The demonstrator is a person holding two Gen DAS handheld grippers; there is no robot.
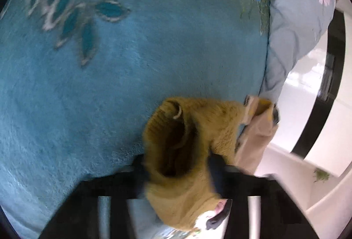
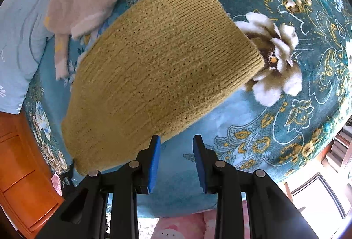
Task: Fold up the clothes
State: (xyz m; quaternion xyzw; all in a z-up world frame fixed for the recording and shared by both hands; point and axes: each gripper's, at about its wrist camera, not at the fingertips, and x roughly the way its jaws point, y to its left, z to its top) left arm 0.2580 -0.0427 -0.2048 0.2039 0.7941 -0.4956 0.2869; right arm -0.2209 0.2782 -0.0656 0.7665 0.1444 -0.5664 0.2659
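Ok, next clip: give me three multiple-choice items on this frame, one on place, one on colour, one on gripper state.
1. Where does the mustard knit garment lie?
A on the teal floral blanket
B on a wooden floor
C in a basket

2. What colour are the right gripper pads?
A red
B blue
C white

3. How is the right gripper?
A shut on cloth
B open, holding nothing
C out of view

Answers: 1 A, blanket shows all round it; 2 B, both pads are blue; 3 B, blanket shows through the gap between the fingers.
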